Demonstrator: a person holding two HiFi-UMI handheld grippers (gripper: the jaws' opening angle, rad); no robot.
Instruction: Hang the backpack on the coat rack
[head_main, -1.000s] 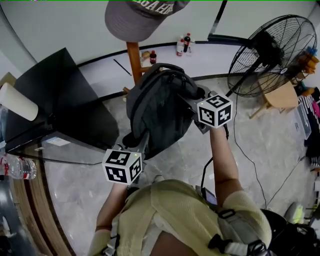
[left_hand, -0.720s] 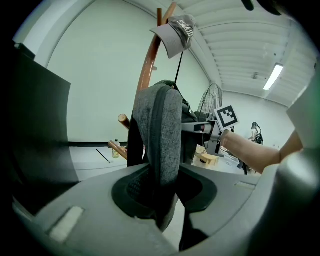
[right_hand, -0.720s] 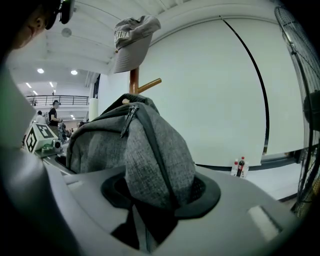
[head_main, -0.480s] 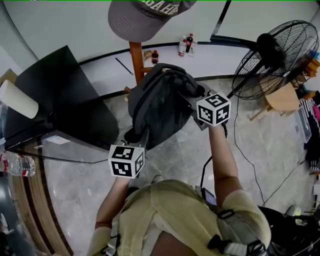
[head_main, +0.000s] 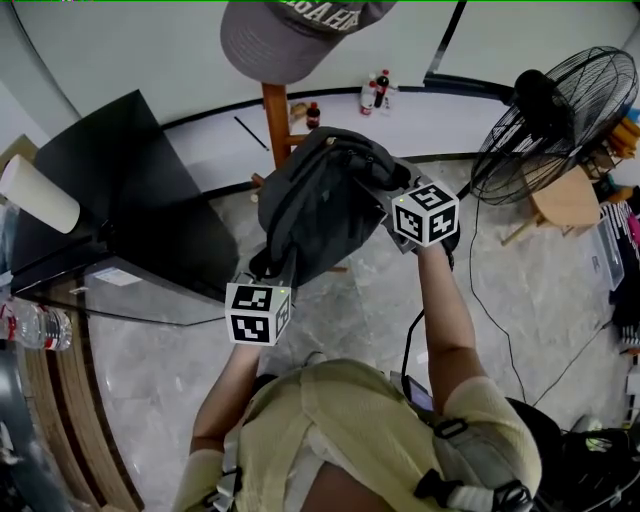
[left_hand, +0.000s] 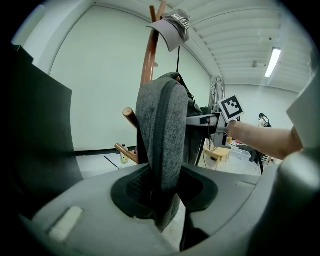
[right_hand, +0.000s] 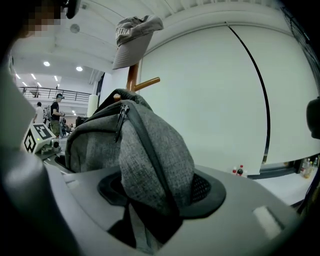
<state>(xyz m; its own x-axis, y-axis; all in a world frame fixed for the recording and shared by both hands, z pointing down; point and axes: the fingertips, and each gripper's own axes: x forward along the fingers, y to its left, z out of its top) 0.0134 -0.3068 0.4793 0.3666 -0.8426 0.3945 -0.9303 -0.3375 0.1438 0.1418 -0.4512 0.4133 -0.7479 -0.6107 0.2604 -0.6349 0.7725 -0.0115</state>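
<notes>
**A:** The left tongs (left_hand: 162, 194) and the right tongs (right_hand: 156, 196) are both easing apart; grey cloth of the backpack (head_main: 315, 210) sits between each pair, but the pads look slack on it; the right pair stands wider.

**B:** What differs from a second ago?

**A:** The bag has shifted in toward the post of the coat rack (head_main: 275, 112); the left tongs have crept forward under it; both pairs stood narrower then.

**B:** Where is the bag now?

**A:** Against the post, below the cap (head_main: 290, 35); a wooden peg (right_hand: 117, 96) pokes out at its top loop; I judge the weight is passing to the rack, so only drawing the tongs clear is left.
</notes>
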